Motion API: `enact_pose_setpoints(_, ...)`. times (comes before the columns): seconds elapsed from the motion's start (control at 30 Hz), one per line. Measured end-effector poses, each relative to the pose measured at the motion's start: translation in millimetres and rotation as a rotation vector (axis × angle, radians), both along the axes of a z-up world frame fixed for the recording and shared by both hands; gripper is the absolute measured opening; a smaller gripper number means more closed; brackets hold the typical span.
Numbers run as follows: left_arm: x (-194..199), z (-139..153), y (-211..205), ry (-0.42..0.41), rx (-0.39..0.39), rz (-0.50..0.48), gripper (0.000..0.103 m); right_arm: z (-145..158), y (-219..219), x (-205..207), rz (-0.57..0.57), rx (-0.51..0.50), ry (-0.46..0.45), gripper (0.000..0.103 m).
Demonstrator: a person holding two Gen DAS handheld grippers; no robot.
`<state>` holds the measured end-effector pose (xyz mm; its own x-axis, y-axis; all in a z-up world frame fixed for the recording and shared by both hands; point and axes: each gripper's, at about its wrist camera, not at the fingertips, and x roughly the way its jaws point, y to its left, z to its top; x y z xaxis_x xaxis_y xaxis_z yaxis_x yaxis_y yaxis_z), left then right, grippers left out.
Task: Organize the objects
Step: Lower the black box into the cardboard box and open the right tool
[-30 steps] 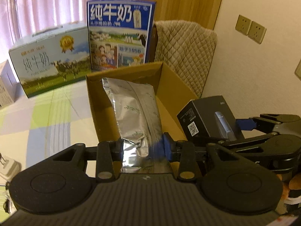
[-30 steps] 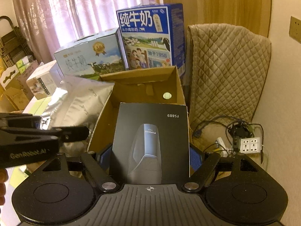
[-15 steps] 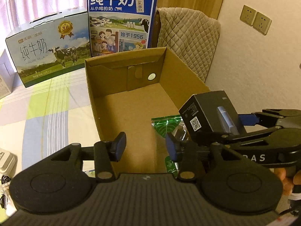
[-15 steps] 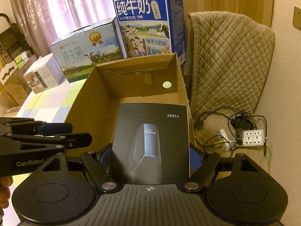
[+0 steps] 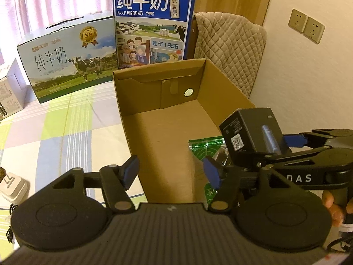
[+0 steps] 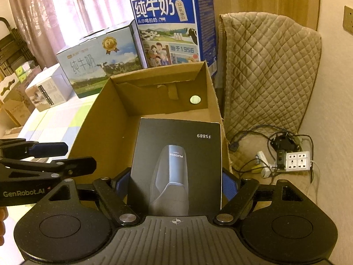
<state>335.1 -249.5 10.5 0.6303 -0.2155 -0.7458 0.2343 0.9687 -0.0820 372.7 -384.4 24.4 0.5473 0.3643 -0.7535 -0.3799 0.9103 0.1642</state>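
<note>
An open cardboard box stands on the checked cloth. A green-and-silver foil bag lies in its near right part, partly hidden. My left gripper is open with nothing between its fingers, above the box's near left wall; it shows from the side in the right wrist view. My right gripper is shut on a black shaver box marked FS889, held over the near right of the cardboard box.
Two milk cartons stand behind the box, smaller boxes to the left. A quilted chair cover is at the right, with a power strip and cables below. A white plug lies on the cloth.
My left gripper opened and let go of the foil bag, which now lies in the cardboard box. The right gripper still holds the black box in about the same place.
</note>
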Motion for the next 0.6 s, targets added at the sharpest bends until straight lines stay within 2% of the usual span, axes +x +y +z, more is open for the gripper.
enact_pose_setpoints(0.07,-0.9,-0.2,0.6,-0.001,0.003,0.005,0.066,0.0,0.3,0.0,0.000,0.002,0.001,0.079)
enact_pose_setpoints(0.23,-2.5,0.2,2.5,-0.004,0.008,0.013,0.070,0.4,-0.6,-0.6,-0.002,0.005,0.000,0.079)
enact_pose_setpoints(0.6,-6.9,3.0,4.8,-0.009,0.018,0.022,0.074,-0.1,-6.0,-6.8,-0.012,0.015,0.008,0.079)
